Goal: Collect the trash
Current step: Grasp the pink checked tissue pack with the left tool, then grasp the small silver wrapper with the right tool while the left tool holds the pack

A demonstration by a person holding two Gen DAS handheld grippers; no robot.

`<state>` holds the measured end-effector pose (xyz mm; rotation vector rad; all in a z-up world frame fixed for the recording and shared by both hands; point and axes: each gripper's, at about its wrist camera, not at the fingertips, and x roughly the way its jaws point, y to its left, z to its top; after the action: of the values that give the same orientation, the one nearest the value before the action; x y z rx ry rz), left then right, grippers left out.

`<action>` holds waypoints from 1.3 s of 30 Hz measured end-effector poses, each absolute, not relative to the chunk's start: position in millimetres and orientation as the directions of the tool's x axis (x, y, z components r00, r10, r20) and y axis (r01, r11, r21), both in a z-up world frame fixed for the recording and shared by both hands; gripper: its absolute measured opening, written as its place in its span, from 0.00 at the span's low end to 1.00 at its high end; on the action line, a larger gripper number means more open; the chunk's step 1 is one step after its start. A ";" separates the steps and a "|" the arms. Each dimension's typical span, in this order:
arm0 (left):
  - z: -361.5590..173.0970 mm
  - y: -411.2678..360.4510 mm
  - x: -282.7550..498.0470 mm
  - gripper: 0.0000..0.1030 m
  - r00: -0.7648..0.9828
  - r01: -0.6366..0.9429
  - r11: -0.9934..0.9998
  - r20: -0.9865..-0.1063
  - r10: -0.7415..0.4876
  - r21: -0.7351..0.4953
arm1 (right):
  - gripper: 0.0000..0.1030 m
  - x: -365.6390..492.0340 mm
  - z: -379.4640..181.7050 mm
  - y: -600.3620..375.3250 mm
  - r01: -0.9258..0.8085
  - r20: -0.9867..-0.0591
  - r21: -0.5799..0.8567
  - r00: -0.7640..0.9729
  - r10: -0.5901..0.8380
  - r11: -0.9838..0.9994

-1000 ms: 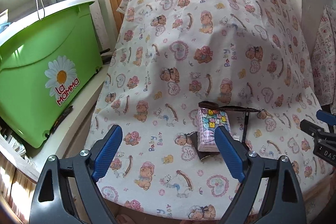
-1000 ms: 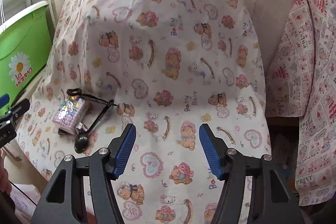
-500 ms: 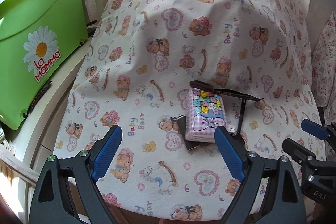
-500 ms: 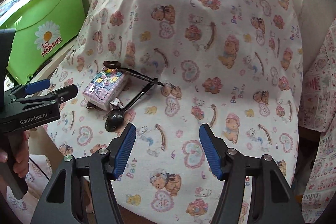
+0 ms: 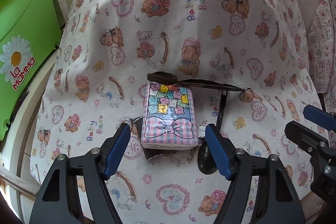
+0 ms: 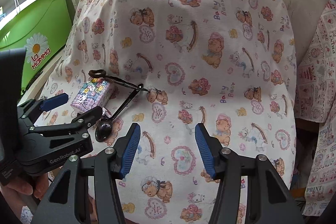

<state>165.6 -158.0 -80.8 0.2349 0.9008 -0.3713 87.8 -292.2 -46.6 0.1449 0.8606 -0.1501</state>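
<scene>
Now we list: tissue pack [image 5: 169, 118] on the bear-print cloth [image 5: 189, 20] — between our left gripper [image 5: 168, 149] pads, just closing, untouched; black spoon [image 6: 104, 132] beside it. Right gripper [image 6: 166, 150] — narrowing, empty.

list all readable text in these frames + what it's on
"La MaMMa": green tub, beside a daisy.
"Baby Bear": printed repeatedly on the teddy-bear cloth.
"BLACK COFFEE": thin dark sachet lying behind the tissue pack; first letter partly hidden.
"GenRobot.AI": body of the left tool.
"PRINT": patterned cloth at the right; its other words are too small.
Tissue pack: pictures only, no text readable.
</scene>
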 end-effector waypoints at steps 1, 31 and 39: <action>-82.2 -158.2 166.6 0.59 0.559 0.407 0.913 -0.801 -0.216 0.037 | 0.55 87.7 -46.2 -292.0 0.190 -0.762 0.062 0.643 -0.076 0.980; -32.4 -73.9 151.5 0.49 0.550 0.332 0.922 -0.753 -0.362 -0.200 | 0.55 105.3 -59.5 -255.2 0.085 -0.759 0.128 0.649 0.042 0.988; -19.7 -50.5 160.8 0.49 0.614 0.258 0.943 -0.718 -0.328 -0.210 | 0.42 123.4 -60.8 -224.3 0.007 -0.737 0.211 0.658 0.155 0.977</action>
<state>160.8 -50.5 -19.7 -0.0883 0.8444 -0.3379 123.4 -224.3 -60.8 0.2028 0.8500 0.0841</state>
